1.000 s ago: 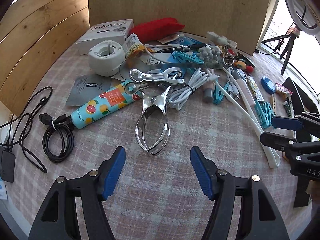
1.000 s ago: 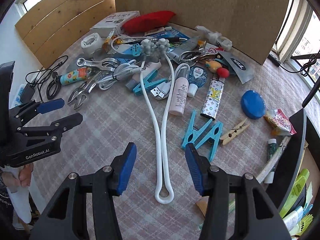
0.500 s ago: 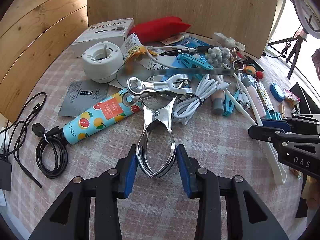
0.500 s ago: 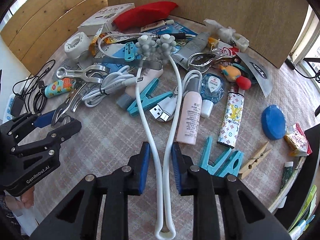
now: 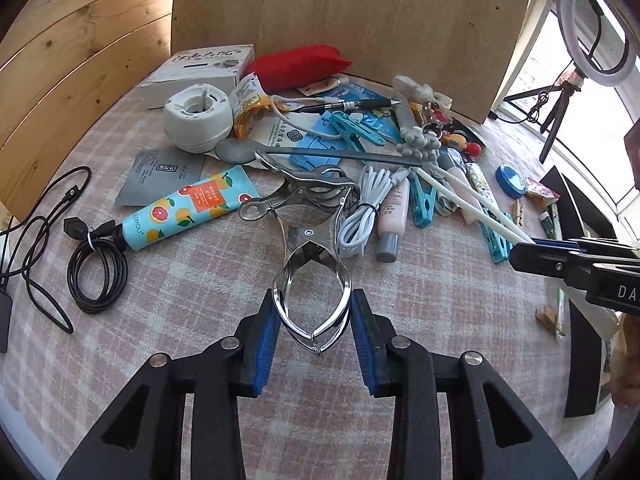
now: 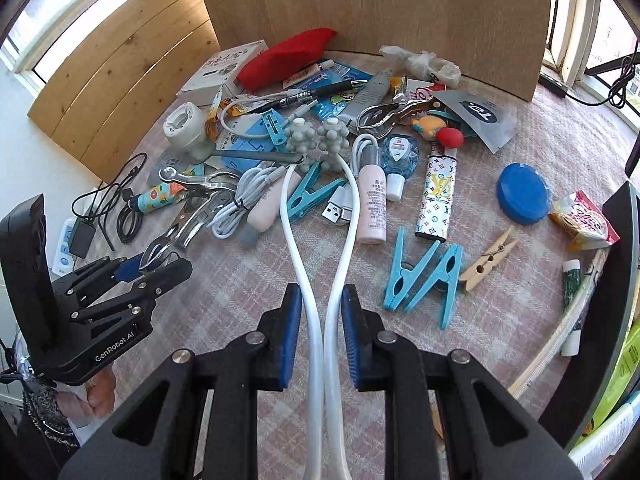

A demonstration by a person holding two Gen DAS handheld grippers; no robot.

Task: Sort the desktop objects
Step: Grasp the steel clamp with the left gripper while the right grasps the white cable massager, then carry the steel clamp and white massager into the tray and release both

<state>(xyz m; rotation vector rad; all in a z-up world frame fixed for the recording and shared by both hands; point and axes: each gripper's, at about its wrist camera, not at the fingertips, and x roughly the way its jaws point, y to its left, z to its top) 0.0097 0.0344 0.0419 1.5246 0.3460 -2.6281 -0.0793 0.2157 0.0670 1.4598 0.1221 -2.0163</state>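
A shiny metal clip [image 5: 307,234] lies on the checked cloth in front of the pile. My left gripper [image 5: 314,305] has its jaws closing on the clip's rounded end, and both blue pads touch its sides. In the right wrist view a white two-armed massager [image 6: 289,216] with grey knobbly balls runs from the pile toward me. My right gripper [image 6: 321,300] is shut on its two arms and squeezes them together. The left gripper [image 6: 148,268] shows at the left of that view. The right gripper [image 5: 532,249] shows at the right of the left wrist view.
Around the clip lie a fruit-print tube [image 5: 188,208], a black cable coil [image 5: 96,272] and a white cable bundle [image 5: 360,216]. Blue pegs [image 6: 424,276], a wooden peg [image 6: 490,260] and a blue lid [image 6: 524,194] lie right of the massager. Wooden boards stand behind the pile.
Both grippers came forward and closed, the left around the metal clip, the right around the massager's arms. The arms are now pinched together.
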